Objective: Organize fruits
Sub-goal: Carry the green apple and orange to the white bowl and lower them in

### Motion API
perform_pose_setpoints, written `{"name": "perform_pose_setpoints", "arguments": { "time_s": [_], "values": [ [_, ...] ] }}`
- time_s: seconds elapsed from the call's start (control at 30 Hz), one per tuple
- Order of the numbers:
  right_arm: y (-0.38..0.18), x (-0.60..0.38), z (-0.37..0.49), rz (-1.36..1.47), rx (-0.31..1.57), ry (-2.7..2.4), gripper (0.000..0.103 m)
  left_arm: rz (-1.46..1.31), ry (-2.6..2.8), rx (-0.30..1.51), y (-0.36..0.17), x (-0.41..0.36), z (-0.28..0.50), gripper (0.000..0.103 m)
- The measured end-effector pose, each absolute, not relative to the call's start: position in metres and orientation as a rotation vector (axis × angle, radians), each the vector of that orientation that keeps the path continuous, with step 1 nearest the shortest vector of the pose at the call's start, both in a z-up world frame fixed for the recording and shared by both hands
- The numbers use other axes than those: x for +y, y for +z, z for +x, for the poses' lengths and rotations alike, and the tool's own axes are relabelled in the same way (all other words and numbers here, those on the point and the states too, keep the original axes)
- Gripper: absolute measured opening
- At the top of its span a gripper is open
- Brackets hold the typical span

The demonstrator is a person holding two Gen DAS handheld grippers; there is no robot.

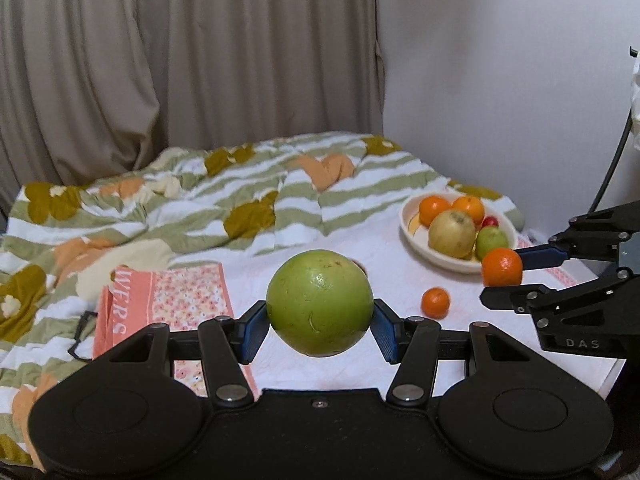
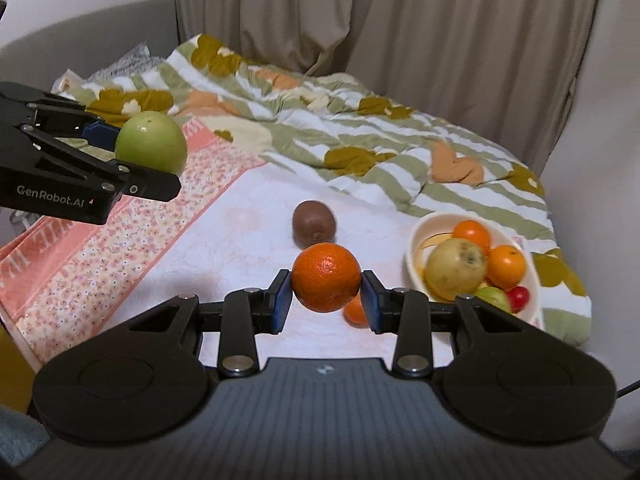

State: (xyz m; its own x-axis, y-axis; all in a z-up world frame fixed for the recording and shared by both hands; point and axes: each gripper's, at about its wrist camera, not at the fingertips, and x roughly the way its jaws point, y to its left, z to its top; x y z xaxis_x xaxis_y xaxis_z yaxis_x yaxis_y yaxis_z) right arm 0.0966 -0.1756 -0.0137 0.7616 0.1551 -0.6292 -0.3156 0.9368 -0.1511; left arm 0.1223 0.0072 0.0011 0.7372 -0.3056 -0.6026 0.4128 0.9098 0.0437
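Observation:
My left gripper [image 1: 320, 320] is shut on a large green fruit [image 1: 319, 302] and holds it above the bed; it also shows in the right wrist view [image 2: 151, 147]. My right gripper [image 2: 326, 298] is shut on an orange [image 2: 326, 277], held above the sheet; the orange also shows in the left wrist view [image 1: 502, 267]. A cream bowl [image 2: 416, 248] at the right holds two oranges, a yellow pear-like fruit [image 2: 455, 268], a small green fruit and a red one. A brown kiwi [image 2: 314, 222] and a small orange [image 1: 435, 302] lie loose on the sheet.
A striped floral quilt [image 1: 240, 200] is bunched across the back of the bed. A pink flowered towel [image 2: 120, 232] lies at the left. Curtains and a white wall stand behind. A black cable [image 1: 612, 168] hangs at the right.

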Motion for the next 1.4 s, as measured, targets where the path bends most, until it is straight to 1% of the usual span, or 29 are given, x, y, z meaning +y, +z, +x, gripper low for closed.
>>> {"name": "perform_pose_setpoints", "arguments": {
  "time_s": [0.37,0.7,0.97,1.4],
  "values": [
    [0.012,-0.267,0.087,-0.243,0.608,0.303,0.052,0.129,-0.298,0.577,0.024,-0.074,0.094,0.059],
    [0.015,-0.338,0.115,-0.233,0.606,0.306,0.052,0.092,-0.270,0.600,0.022,-0.136,0.112,0.059],
    [0.003,-0.369,0.150,-0.210,0.636,0.270,0.052,0.091,-0.307,0.636,0.011,-0.164,0.160,0.059],
    [-0.025,-0.380,0.217,-0.135,0.702,0.203,0.052,0.118,-0.386,0.743,-0.028,-0.194,0.268,0.059]
  ]
}}
